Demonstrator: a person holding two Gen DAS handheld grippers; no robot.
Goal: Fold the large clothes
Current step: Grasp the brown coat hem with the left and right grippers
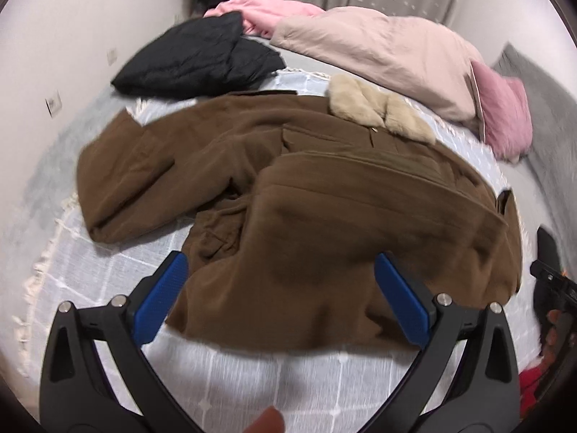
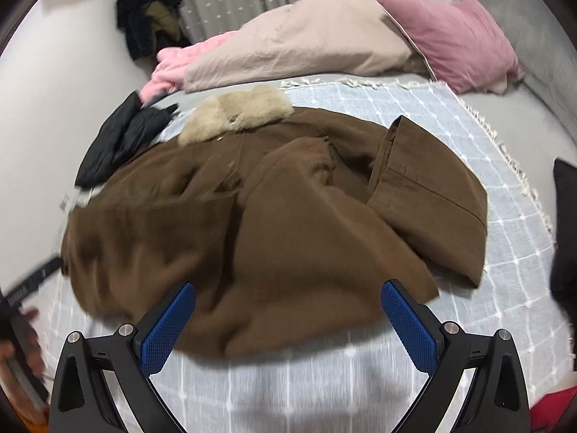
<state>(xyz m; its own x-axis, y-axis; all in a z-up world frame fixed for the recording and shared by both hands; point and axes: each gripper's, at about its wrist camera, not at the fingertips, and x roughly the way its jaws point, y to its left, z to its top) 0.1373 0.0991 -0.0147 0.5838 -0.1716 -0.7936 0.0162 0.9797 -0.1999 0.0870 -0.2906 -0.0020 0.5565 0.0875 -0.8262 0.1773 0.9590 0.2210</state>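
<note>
A brown coat (image 1: 324,216) with a beige fur collar (image 1: 378,112) lies spread on a pale checked bedspread (image 1: 108,270). One sleeve stretches out to the left in the left wrist view. In the right wrist view the same brown coat (image 2: 274,223) has a sleeve (image 2: 425,180) folded over its right side, and the fur collar (image 2: 238,112) lies at the far end. My left gripper (image 1: 281,270) hovers open over the coat's near hem. My right gripper (image 2: 288,303) is open too, above the near hem, holding nothing.
A black garment (image 1: 194,57) lies folded at the far left by the wall. A pink garment (image 1: 267,3), a beige duvet (image 1: 378,47) and a pink pillow (image 1: 505,115) fill the far side. A grey pillow (image 2: 519,25) leans at the right. The other hand-held gripper (image 1: 551,285) shows at the right edge.
</note>
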